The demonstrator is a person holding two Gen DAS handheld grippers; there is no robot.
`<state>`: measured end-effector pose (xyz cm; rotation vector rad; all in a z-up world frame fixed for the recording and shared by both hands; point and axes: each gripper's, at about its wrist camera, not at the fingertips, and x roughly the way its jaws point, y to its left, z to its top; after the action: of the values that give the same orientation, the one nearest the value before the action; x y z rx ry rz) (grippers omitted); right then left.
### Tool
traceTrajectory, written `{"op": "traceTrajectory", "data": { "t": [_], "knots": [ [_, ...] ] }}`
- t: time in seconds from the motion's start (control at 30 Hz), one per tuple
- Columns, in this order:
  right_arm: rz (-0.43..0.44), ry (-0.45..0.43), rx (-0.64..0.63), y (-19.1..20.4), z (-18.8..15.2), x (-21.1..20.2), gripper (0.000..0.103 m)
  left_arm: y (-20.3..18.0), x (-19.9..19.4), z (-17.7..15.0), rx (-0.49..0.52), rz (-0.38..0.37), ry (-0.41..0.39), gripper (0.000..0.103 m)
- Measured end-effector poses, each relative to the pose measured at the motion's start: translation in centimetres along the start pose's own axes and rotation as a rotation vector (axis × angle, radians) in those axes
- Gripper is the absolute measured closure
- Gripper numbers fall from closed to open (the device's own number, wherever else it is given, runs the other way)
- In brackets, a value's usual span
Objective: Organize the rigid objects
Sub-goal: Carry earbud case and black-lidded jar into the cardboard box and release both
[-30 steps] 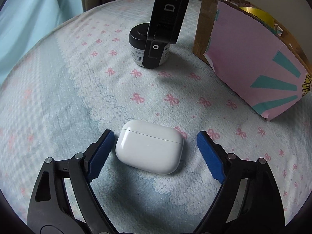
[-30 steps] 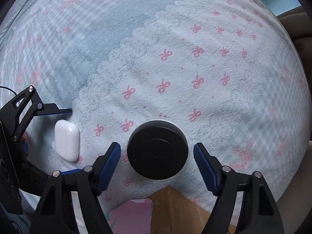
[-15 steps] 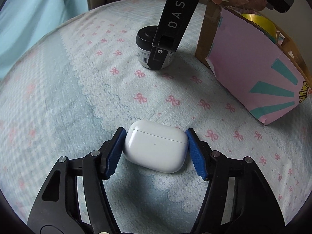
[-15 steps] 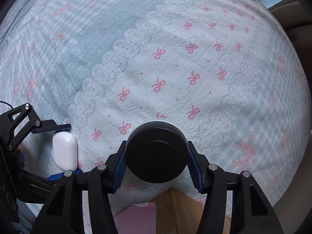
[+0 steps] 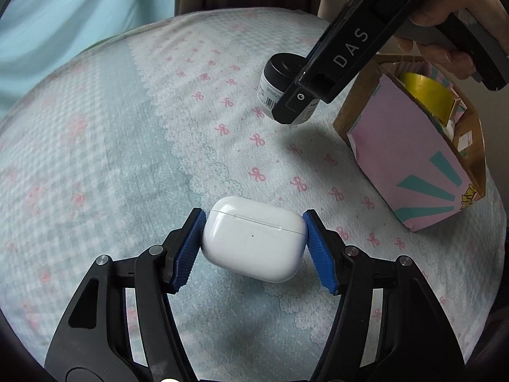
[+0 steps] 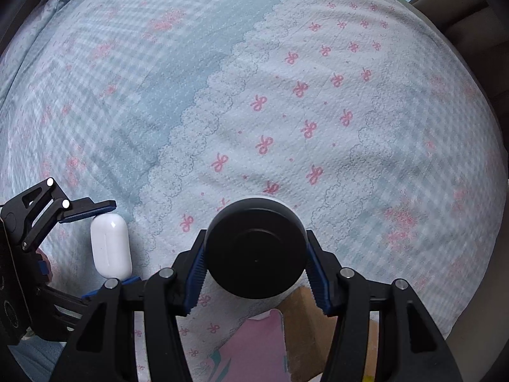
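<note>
Both grippers have just clamped shut. Left gripper [image 5: 254, 244] now pinches the white earbud case [image 5: 254, 238], lifted a bit off the bedspread [image 5: 127, 159] imo. Right gripper [image 6: 254, 256] squeezes the black-lid jar [image 6: 256, 248], also raised. A sec ago both were open w/ stuff lying flat. Prob next stop: pink cardboard box [image 5: 423, 165] nearby.

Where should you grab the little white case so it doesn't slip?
Across its two short rounded ends, coming in level from its long side. The case is wider than tall, so the ends give the pads the surest hold. The left gripper is shut on it just this way, one blue pad on each end.
</note>
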<state>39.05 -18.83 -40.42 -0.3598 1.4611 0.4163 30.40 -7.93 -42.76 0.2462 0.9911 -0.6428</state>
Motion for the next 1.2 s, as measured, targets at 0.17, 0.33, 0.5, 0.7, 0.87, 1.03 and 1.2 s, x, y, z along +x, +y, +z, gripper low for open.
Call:
{"op": "traceTrajectory", "data": {
  "t": [0.17,0.33,0.5,0.7,0.87,1.03,1.2],
  "knots": [
    [0.030,-0.034,0.063,-0.4,-0.3,-2.8,0.051,0.1,-2.6,1.5,-0.025,-0.010,-0.028,0.043],
    [0.059,-0.086,0.141,-1.2,-1.8,-7.4,0.051,-0.7,-6.0,4.3,-0.023,-0.014,-0.061,0.043],
    [0.071,-0.141,0.214,-2.4,-4.5,-13.0,0.051,-2.7,-10.1,7.8,-0.001,-0.016,-0.093,0.043],
    [0.059,-0.187,0.277,-4.9,-8.9,-18.4,0.051,-6.7,-14.5,11.2,0.027,-0.025,-0.127,0.043],
    [0.054,-0.203,0.318,-7.8,-13.6,-21.0,0.051,-10.9,-16.1,12.7,0.018,-0.026,-0.129,0.043],
    [0.054,-0.197,0.331,-11.3,-18.1,-21.5,0.051,-15.5,-15.6,13.1,-0.029,-0.017,-0.113,0.043],
    [0.053,-0.173,0.337,-14.8,-22.1,-19.8,0.051,-19.6,-13.0,12.7,-0.086,-0.018,-0.073,0.043]
  ]
}}
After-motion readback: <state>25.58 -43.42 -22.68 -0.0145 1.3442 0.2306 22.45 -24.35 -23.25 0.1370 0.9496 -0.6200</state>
